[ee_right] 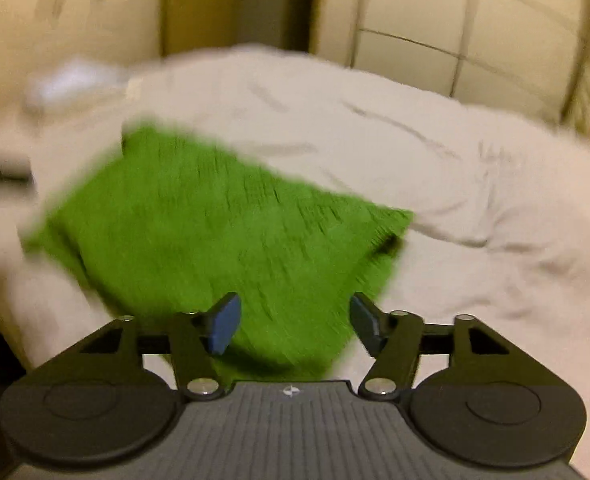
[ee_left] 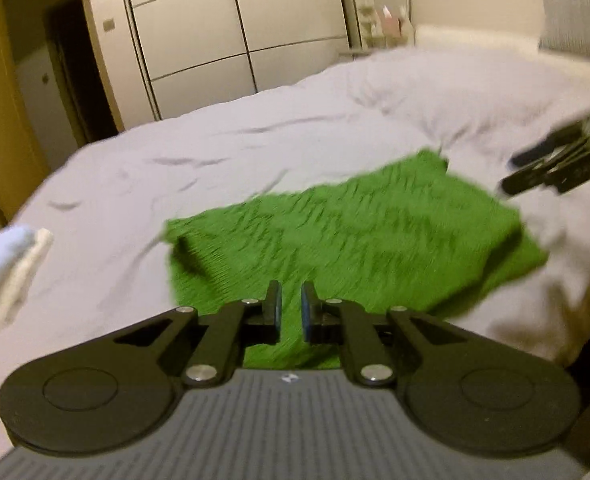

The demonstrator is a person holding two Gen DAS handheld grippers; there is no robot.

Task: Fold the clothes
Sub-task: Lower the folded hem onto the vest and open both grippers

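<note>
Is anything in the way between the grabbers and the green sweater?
Nothing visible. The green sweater lies bare on the white bed, directly beneath the left gripper and right gripper.

Motion blur smeared both views. Green knit garment (ee_left: 347, 236) near edge hidden behind left gripper (ee_left: 291, 312) body. Right gripper (ee_left: 555, 164) cut off by frame's right edge, jaw stance unreadable there. Folded white cloth (ee_left: 3, 264) cropped at left edge. Shelf items (ee_left: 383, 20) by wardrobe too blurred to identify.
</note>
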